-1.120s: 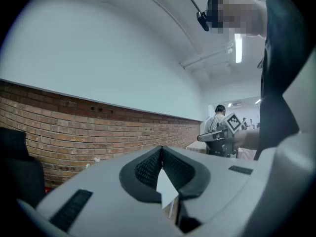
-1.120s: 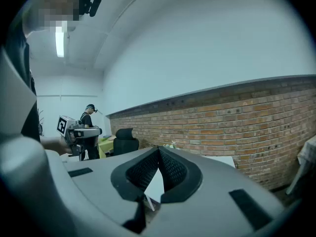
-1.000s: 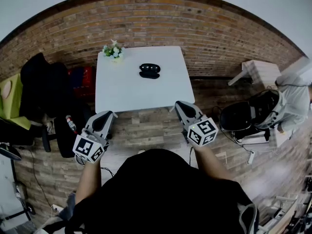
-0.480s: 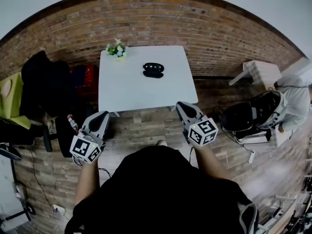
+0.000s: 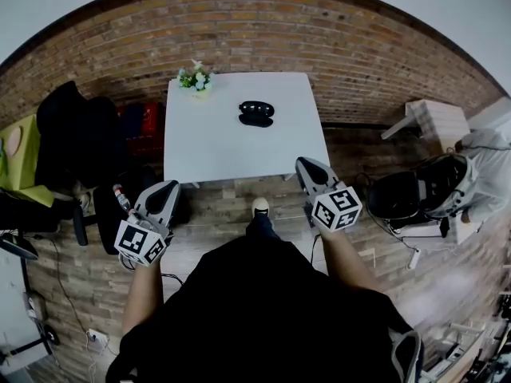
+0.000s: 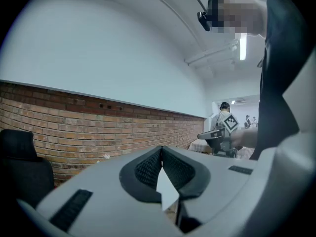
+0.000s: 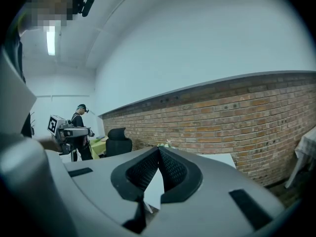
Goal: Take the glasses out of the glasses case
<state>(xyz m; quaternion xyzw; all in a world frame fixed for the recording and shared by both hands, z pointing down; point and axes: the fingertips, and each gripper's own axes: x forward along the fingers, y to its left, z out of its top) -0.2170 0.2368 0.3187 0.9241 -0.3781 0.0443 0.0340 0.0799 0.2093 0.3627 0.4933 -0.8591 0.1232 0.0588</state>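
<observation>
Glasses case (image 5: 255,113) on white worktop (image 5: 207,146), well apart from left gripper (image 5: 166,190) and right gripper (image 5: 308,167); both pairs of fingers pressed together, empty.

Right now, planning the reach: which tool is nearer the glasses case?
The right tool, close to the table's near right corner; the left tool hangs farther back from the glasses case.

A flower pot (image 5: 196,79) stands on the white table (image 5: 231,146) by the brick wall (image 5: 319,46).
</observation>
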